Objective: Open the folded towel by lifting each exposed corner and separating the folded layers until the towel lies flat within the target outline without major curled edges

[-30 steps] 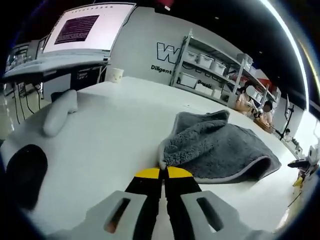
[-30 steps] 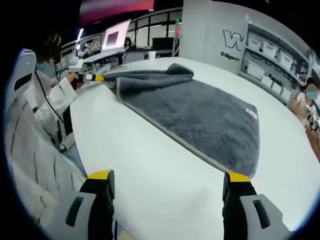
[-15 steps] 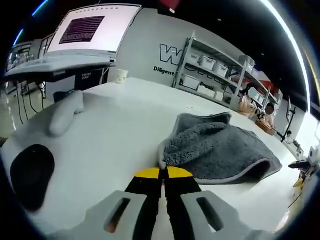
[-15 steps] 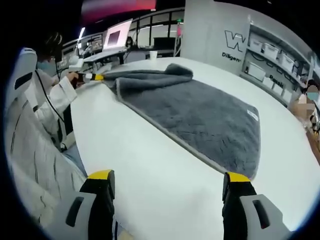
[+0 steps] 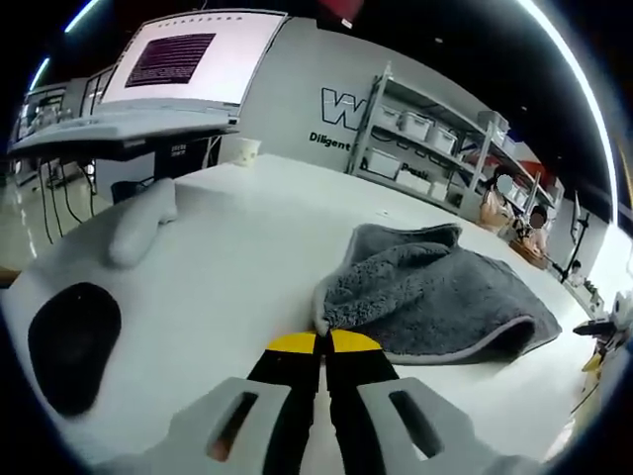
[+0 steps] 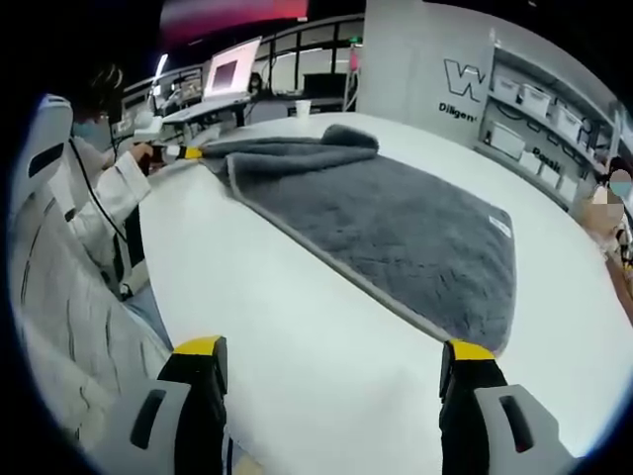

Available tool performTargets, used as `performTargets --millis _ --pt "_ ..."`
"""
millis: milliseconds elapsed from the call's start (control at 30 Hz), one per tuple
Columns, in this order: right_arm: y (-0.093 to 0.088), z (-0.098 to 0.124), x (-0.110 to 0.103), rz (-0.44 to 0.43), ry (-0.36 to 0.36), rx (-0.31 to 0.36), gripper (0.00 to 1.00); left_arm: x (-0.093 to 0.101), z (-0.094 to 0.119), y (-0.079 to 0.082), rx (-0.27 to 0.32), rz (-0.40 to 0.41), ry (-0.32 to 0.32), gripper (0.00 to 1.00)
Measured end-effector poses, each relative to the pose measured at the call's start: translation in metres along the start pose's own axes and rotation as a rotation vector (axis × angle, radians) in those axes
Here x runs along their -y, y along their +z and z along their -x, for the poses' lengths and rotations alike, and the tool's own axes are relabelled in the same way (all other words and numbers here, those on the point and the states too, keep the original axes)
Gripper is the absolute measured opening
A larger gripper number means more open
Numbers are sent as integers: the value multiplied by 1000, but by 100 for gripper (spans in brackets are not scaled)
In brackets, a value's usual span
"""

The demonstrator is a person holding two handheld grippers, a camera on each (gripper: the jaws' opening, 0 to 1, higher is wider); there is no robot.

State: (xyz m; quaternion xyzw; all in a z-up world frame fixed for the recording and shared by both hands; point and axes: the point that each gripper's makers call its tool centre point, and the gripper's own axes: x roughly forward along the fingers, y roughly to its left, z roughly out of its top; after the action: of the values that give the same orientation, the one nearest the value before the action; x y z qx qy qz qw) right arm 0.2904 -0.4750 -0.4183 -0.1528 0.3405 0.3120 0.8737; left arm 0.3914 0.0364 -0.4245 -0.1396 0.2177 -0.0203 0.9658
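Note:
A grey fluffy towel (image 6: 396, 223) lies spread on the white table (image 6: 297, 336), with its far end bunched in folds. My left gripper (image 5: 322, 341) is shut on the towel's near corner (image 5: 326, 317) and holds it just above the table; the rest of the towel (image 5: 435, 297) trails to the right. In the right gripper view, that left gripper (image 6: 188, 152) shows far off at the towel's bunched corner. My right gripper (image 6: 334, 353) stands open at the table's near edge, short of the towel, with nothing between its jaws.
A person in a white sleeve (image 6: 104, 198) stands at the table's left side. A grey rolled cloth (image 5: 138, 220) and a black round pad (image 5: 74, 341) lie left of the towel. A paper cup (image 5: 245, 150) stands at the far edge; shelving (image 5: 435, 148) stands behind.
The left gripper view has shifted slightly, so the rolled cloth and black pad sit further right. The towel corner stays gripped. The right gripper has not moved.

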Motion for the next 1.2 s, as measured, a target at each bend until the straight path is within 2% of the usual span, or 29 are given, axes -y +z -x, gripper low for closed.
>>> performTargets --millis 1200 --pt "-2 -2 -2 4 4 -8 87 -24 14 -1 6 11 58 1"
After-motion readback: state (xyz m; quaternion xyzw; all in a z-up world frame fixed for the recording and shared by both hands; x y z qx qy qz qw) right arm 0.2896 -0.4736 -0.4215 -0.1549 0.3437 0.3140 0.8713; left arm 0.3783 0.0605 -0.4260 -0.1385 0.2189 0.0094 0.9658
